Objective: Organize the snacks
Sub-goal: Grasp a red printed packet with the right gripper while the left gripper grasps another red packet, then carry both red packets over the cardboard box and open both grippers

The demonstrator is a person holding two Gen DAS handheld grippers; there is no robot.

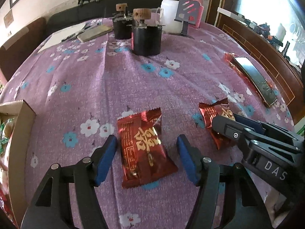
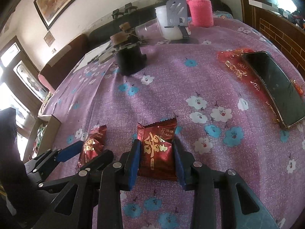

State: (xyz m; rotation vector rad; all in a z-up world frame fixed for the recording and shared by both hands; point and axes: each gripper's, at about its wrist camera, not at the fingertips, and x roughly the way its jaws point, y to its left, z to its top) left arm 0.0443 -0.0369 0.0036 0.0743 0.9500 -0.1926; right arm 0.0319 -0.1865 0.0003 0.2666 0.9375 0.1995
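Floral tablecloth (image 1: 133,80) | left gripper (image 1: 146,158) low – spread around left snack (image 1: 144,148) | right gripper (image 2: 156,158) clamps right snack (image 2: 157,150)

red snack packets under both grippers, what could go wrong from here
1. The right hand-held gripper pinches its red packet by the sides; the glossy wrapper may crumple or slip when lifted.
2. The left hand-held gripper is open around the other packet; closing on its flat body may drag the floral cloth.
3. The two grippers sit close together, so carrying toward the cardboard box might make them collide.
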